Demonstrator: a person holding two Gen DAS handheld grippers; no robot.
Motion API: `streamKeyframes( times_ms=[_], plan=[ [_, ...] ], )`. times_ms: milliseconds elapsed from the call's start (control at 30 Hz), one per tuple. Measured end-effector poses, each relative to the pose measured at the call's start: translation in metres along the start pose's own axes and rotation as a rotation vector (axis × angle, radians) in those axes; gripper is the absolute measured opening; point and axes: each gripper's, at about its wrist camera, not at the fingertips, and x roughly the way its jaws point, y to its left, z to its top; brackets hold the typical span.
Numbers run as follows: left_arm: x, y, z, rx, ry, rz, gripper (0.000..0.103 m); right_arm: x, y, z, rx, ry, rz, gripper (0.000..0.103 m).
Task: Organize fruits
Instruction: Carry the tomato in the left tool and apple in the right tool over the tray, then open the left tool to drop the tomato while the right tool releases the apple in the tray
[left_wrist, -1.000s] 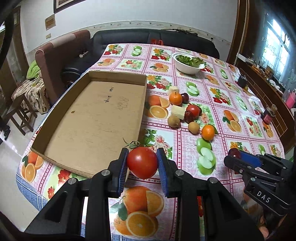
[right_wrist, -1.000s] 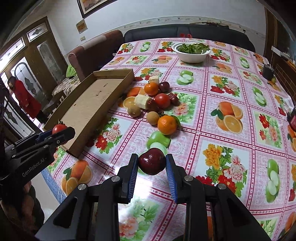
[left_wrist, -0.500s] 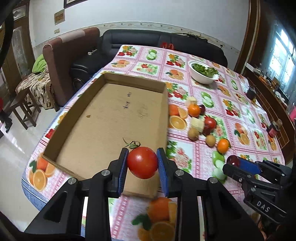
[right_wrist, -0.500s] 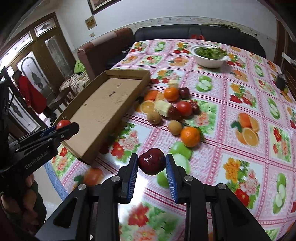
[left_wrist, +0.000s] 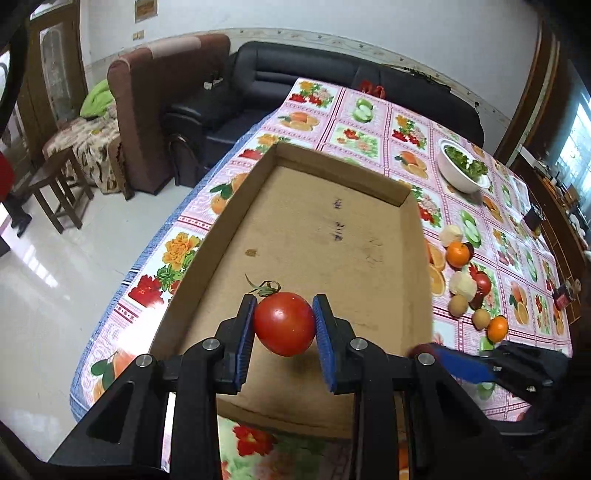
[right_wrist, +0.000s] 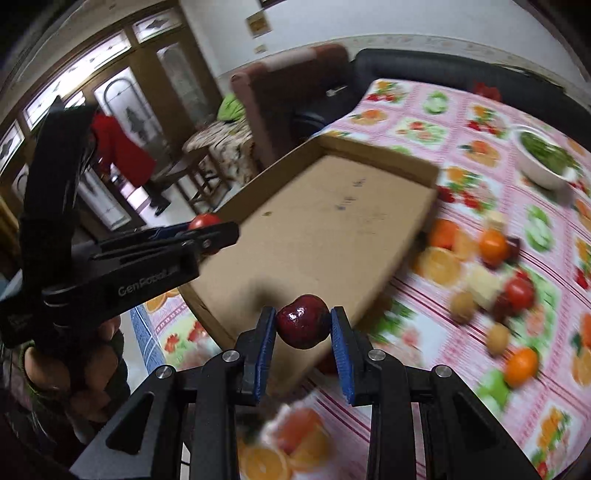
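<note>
Table (left_wrist: 373, 136) carries a pink fruit-print cloth, with a shallow cardboard tray (left_wrist: 236, 206) lying flat at center-left. White bowl of greens (left_wrist: 463, 168) at 1 o'clock; loose fruit cluster (left_wrist: 465, 273) at 3 o'clock, just beside the tray's right wall.

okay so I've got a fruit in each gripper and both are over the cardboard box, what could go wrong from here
1. The left gripper holds the tomato above the tray floor; opened there, it may bruise or roll.
2. The right gripper carries the dark red apple beside it; the two grippers could knock together.
3. The tray's walls are low, so a rolling fruit might escape toward the table edge.
</note>
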Motion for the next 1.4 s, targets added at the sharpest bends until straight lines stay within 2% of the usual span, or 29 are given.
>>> streamKeyframes(
  times_ms=[200, 400, 533, 633, 700, 733, 767, 867, 1100, 1400],
  plan=[
    [0.017, 0.007, -0.003, -0.013, 0.045, -0.019, 0.028, 0.052, 0.015, 0.009, -0.036, 0.098, -0.009, 0.03],
    [0.03, 0.01, -0.009, -0.007, 0.087, -0.014, 0.028, 0.067, 0.015, 0.0, -0.058, 0.157, -0.009, 0.03],
    [0.036, 0.008, -0.014, 0.006, 0.119, -0.012, 0.029, 0.067, 0.015, -0.002, -0.062, 0.159, -0.012, 0.031],
    [0.039, 0.007, -0.018, 0.008, 0.144, -0.007, 0.03, 0.063, 0.014, -0.003, -0.068, 0.15, -0.027, 0.039],
    [0.035, 0.009, -0.018, -0.002, 0.133, -0.008, 0.044, 0.057, 0.014, -0.004, -0.077, 0.131, -0.044, 0.051],
    [0.032, 0.009, -0.018, -0.006, 0.126, -0.007, 0.045, 0.053, 0.015, -0.004, -0.08, 0.121, -0.051, 0.065],
    [0.028, 0.01, -0.017, -0.011, 0.113, -0.008, 0.045, 0.048, 0.015, -0.005, -0.085, 0.105, -0.053, 0.069],
    [0.017, 0.01, -0.015, -0.02, 0.09, -0.008, 0.048, 0.033, 0.014, -0.008, -0.083, 0.08, -0.051, 0.068],
    [-0.007, 0.0, -0.018, -0.052, 0.049, -0.01, 0.048, -0.017, -0.004, -0.028, -0.025, -0.005, -0.033, 0.068],
    [-0.018, -0.058, -0.03, 0.001, 0.055, -0.058, 0.048, -0.073, -0.064, -0.055, 0.129, -0.079, -0.08, 0.068]
  ],
)
